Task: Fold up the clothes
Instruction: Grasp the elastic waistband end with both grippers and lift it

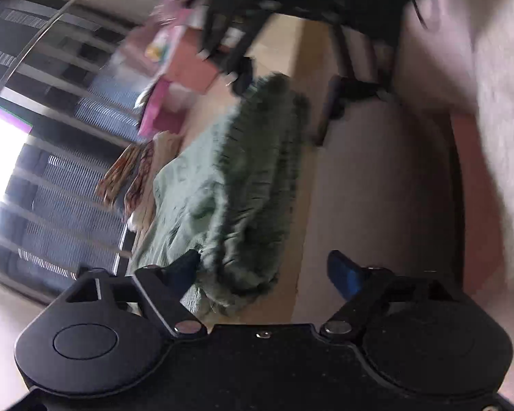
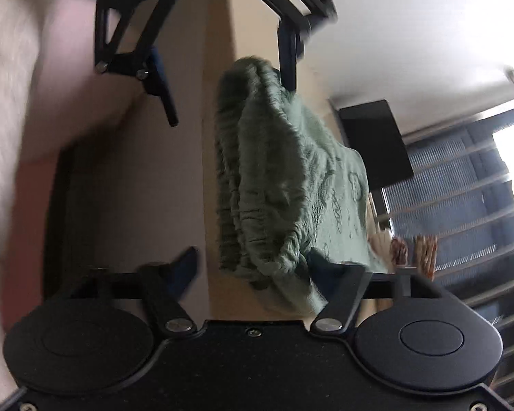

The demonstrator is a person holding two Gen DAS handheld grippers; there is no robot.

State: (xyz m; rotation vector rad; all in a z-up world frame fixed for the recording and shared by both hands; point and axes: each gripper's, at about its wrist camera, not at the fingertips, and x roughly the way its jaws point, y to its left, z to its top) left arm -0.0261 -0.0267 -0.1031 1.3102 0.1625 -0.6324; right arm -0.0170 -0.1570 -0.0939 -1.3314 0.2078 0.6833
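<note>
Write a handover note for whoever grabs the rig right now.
Left hand-held gripper: open, one finger against the green garment at its near end.
Right hand-held gripper: open, same at the opposite end.
The garment lies bunched along the light wooden table, ribbed edge gathered.
Done: cannot tell from the blurred views whether any fold is made.
Left: probably grip both ends, then fold.

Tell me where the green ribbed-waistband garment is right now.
The green ribbed-waistband garment lies bunched on the tan table, stretched between the open left gripper and open right gripper.
</note>
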